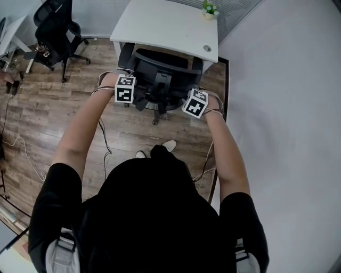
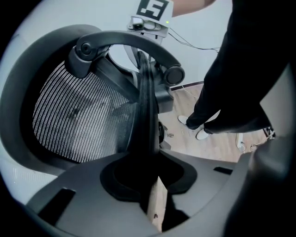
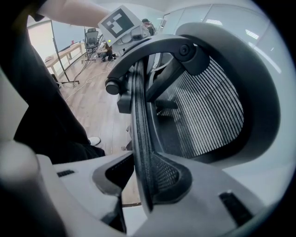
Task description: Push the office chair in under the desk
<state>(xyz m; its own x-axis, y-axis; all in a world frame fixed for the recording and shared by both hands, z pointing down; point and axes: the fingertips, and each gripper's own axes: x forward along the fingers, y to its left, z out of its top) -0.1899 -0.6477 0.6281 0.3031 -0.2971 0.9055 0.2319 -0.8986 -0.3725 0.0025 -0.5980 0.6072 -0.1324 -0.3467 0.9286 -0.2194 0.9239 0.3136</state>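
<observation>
The left gripper (image 2: 149, 169) is clamped on the left edge of the backrest (image 2: 78, 115) of the office chair (image 1: 160, 72) — the dark rim fills the gap between its jaws. The right gripper (image 3: 145, 169) pinches the backrest's opposite edge, with mesh against its pads. The chair faces the desk (image 1: 165, 24), its front tucked beneath the desk's near edge and its backrest just outside. A small plant (image 1: 209, 9) stands on the desk's far right corner — a second chair (image 1: 56, 32) stands well left of the desk.
</observation>
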